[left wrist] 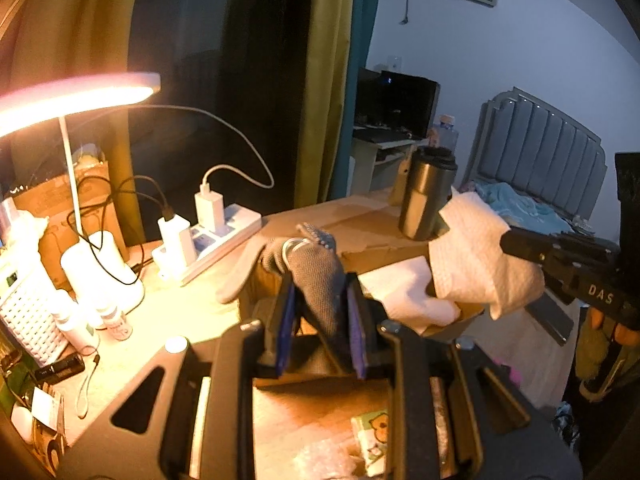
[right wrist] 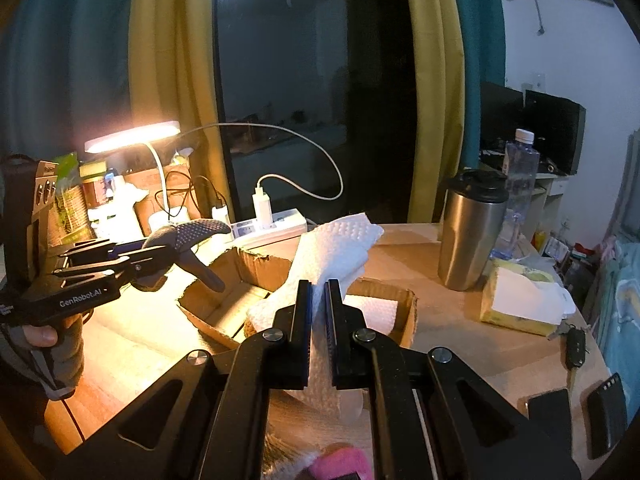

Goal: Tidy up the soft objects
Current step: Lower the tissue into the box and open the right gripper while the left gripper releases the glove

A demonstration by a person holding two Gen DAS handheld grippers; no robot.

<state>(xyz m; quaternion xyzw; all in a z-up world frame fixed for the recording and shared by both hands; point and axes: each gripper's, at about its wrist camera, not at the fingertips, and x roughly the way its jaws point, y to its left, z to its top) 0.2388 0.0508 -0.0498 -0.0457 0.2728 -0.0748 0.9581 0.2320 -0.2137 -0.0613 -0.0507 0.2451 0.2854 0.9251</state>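
Grey glove [left wrist: 320, 280] and white paper towel [right wrist: 332, 256] both hang in the air above an open cardboard box [right wrist: 224, 304] on the wooden bench [right wrist: 472, 344], each pinched in a separate tool. The left gripper [left wrist: 320, 320] has its jaws pressed onto the glove's lower part, the dotted palm and fingers rising and curling away from the jaws toward the far side. The right gripper [right wrist: 318, 320] clamps the towel near its lower end; the sheet's long axis runs up and away from the jaws, its free end leaning far-right toward the steel tumbler [right wrist: 472, 232].

Judging by the layout, the coming move looks like a drop into the box, which sits just below and ahead of both loads; the towel hangs over the box's right half, where another white sheet [right wrist: 372, 312] already lies, while the glove sits over the left edge, so the right tool seems the nearer to release.

Only the right wrist view shows the box's full outline, its torn near-left wall, a tissue pack [right wrist: 520, 300] and a car key [right wrist: 576, 348] to the right. Only the left wrist view shows the white basket [left wrist: 28, 320] and small bottles [left wrist: 116, 320] under the lamp [left wrist: 76, 96] at far left.
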